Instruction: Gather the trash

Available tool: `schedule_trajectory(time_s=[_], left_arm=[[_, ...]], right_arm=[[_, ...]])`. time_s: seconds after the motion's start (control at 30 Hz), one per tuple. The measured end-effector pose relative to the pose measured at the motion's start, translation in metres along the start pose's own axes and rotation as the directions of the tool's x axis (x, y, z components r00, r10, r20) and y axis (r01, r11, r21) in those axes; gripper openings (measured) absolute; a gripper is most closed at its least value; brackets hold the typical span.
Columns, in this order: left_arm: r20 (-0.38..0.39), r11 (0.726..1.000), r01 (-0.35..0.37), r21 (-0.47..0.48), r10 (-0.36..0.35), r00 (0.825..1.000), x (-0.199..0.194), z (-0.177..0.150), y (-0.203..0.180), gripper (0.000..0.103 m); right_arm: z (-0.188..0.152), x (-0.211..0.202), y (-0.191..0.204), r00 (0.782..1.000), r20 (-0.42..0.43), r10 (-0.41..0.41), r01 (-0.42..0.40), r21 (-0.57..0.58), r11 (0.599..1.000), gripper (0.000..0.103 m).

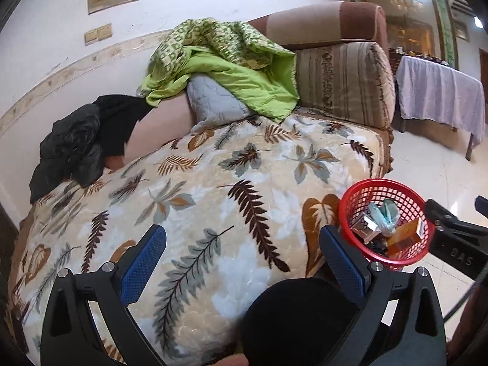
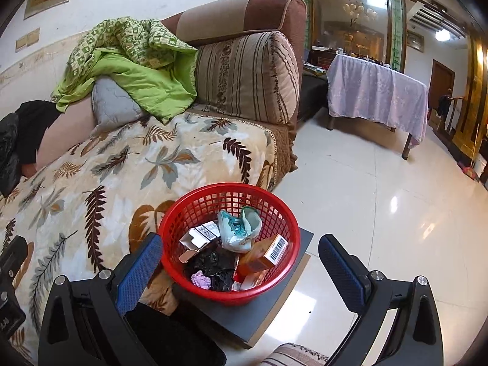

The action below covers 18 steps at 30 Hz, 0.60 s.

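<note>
A red mesh basket (image 2: 228,186) stands on a grey board (image 2: 274,308) beside the sofa. It holds trash: an orange box (image 2: 265,254), a teal and white wrapper (image 2: 238,225), a white barcoded carton (image 2: 202,233), black plastic (image 2: 213,265) and a pink scrap (image 2: 201,280). My right gripper (image 2: 242,270) hovers over the basket, open wide, its blue pads touching nothing. My left gripper (image 1: 244,262) is open above the leaf-print blanket (image 1: 213,198), with nothing between its fingers. In the left wrist view the basket (image 1: 385,181) is at the right, by the right gripper's black body (image 1: 451,235).
A green quilt (image 1: 225,70), a grey pillow (image 1: 213,103) and black clothing (image 1: 79,143) lie at the sofa's back. A striped armrest (image 2: 244,76) ends the sofa. A table under a lilac cloth (image 2: 378,94) stands on the glossy tiled floor (image 2: 381,213).
</note>
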<state>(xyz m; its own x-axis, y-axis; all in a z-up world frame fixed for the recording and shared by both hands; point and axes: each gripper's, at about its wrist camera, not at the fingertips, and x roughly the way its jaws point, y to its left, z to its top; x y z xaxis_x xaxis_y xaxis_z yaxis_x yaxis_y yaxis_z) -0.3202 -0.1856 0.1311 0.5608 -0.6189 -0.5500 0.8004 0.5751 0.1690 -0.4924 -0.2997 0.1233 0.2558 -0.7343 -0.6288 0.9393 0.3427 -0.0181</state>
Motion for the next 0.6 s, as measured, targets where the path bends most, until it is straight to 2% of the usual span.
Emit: schedule_trajectory(time_s=[0.17,0.6], left_arm=[[0.000,1.000,-0.014,0.002,0.014,1.000,0.0026,-0.0023,0.0009,0.100],[-0.023,1.000,0.023,-0.003,-0.023,0.999,0.0084,-0.0080,-0.0018,0.100]], right_arm=[[0.0006,-0.0001,0.0029,1.000,0.003,-0.002,0.002,-0.012,1.000,0.103],[0.0004,0.0028,0.0038,1.000,-0.007,-0.001,0.001,-0.019,1.000,0.103]])
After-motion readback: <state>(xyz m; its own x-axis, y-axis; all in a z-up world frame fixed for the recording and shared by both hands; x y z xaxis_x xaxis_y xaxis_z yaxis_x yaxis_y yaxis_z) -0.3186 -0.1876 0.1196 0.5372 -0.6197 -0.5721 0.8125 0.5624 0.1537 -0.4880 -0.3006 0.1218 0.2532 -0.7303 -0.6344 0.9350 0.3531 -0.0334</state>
